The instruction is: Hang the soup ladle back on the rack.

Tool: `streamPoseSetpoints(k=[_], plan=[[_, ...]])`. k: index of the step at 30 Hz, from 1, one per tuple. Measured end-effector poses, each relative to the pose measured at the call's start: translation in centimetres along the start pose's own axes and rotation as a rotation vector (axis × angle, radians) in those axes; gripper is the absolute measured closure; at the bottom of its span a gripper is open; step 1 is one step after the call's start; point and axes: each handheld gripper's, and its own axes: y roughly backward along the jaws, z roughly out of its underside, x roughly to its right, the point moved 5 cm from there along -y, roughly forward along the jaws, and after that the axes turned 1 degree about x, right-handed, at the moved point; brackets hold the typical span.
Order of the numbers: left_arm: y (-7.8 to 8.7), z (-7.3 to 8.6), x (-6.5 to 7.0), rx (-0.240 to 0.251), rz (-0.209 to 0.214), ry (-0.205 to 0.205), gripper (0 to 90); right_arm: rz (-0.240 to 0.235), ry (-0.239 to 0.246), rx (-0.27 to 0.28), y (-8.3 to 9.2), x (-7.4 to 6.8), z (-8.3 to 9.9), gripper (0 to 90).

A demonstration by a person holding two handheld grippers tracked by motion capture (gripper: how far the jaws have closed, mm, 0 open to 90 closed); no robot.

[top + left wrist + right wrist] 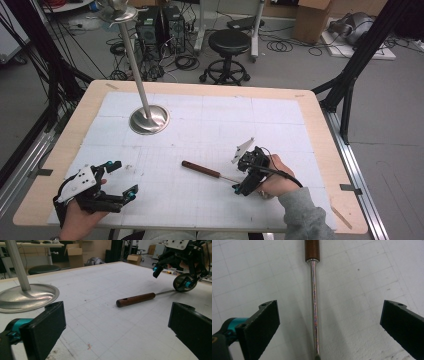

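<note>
A cutter with a dark wooden handle (200, 170) and a thin metal shaft lies flat on the white gridded mat (210, 125). Its round metal wheel (180, 283) rests at the right end, under my right gripper (240, 175). That gripper hovers low over the shaft (314, 302), jaws wide apart on either side of it and not touching it. The handle (312, 250) points away from the jaws. My left gripper (125, 178) sits at the near left corner of the mat, open and holding nothing, facing the cutter (136, 299).
A shiny metal stand with a round base (148, 120) and a slanted pole rises from the far left of the mat. The wooden table rim (320, 130) frames the mat. Beyond the table stand a black stool (228, 45), cables and cardboard boxes.
</note>
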Motion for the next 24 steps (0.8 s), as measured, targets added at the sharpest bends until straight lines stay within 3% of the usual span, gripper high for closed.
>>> streamPoseSetpoints(k=[9,12,18,24], plan=[[0.0,0.2,-0.2,-0.007,-0.005,0.007,1.8,-0.006,0.018,-0.059,-0.7,0.1,-0.1,5.3],[0.0,0.2,-0.1,-0.004,-0.005,0.006,1.8,-0.007,0.029,-0.095,-1.0,0.2,0.1,14.0],[0.3,0.2,-0.2,-0.002,-0.010,0.011,1.8,-0.029,0.054,-0.083,-0.9,0.0,-0.1,27.3],[-0.1,0.2,-0.1,-0.009,-0.001,0.007,1.8,-0.039,0.076,-0.116,-1.0,-0.3,0.2,43.1]])
